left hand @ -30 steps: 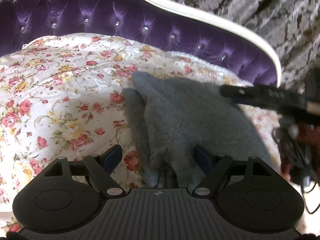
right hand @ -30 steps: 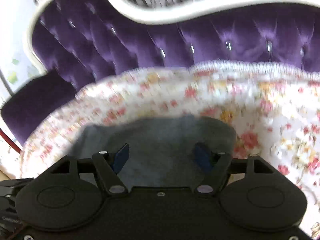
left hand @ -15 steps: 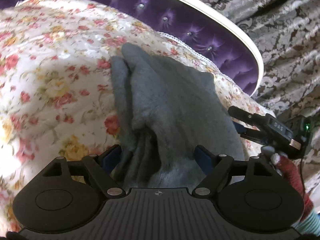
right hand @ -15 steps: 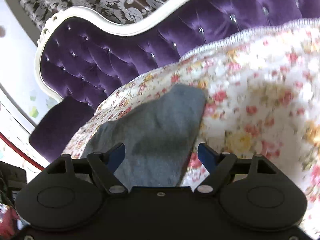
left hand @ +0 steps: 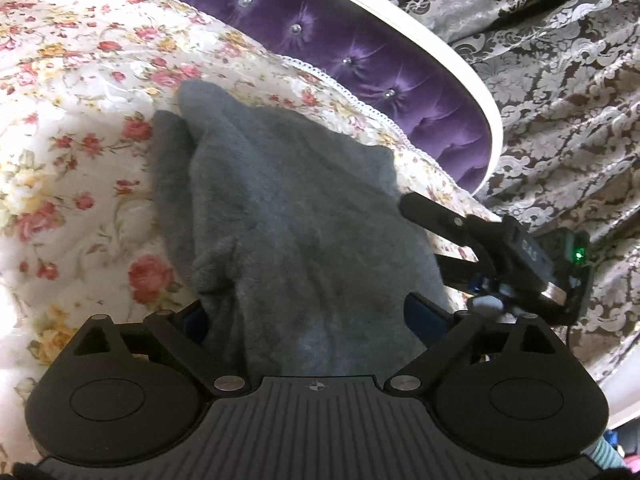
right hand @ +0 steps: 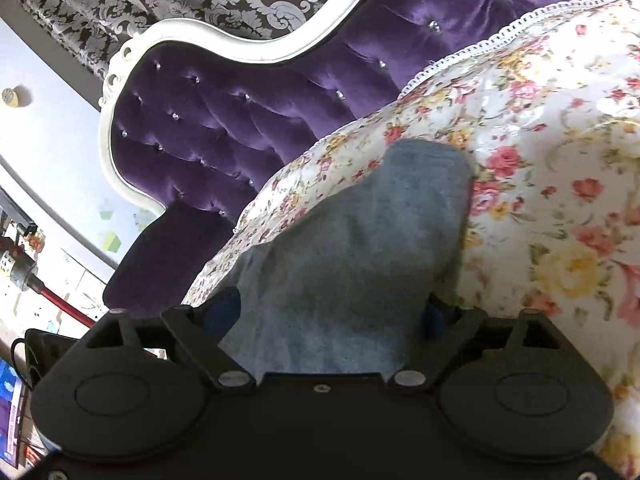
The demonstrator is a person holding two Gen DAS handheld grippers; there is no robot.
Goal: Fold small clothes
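A grey fleecy garment (left hand: 288,208) lies folded on the floral bedspread (left hand: 72,120). My left gripper (left hand: 310,316) is open, its blue-padded fingers astride the garment's near end, which bunches between them. In the right wrist view the same garment (right hand: 360,248) stretches away from my right gripper (right hand: 328,312), which is open with its fingers at either side of the cloth's near edge. The right gripper also shows in the left wrist view (left hand: 472,240), at the garment's right edge.
A purple tufted headboard (left hand: 360,48) with a white frame runs behind the bed; it also shows in the right wrist view (right hand: 240,112). Patterned grey curtains (left hand: 560,100) hang beyond. A purple stool (right hand: 168,256) and clutter sit at the left.
Both grippers have moved in closer over the garment's near end, and the views have tilted. The garment has stayed in place on the bedspread.
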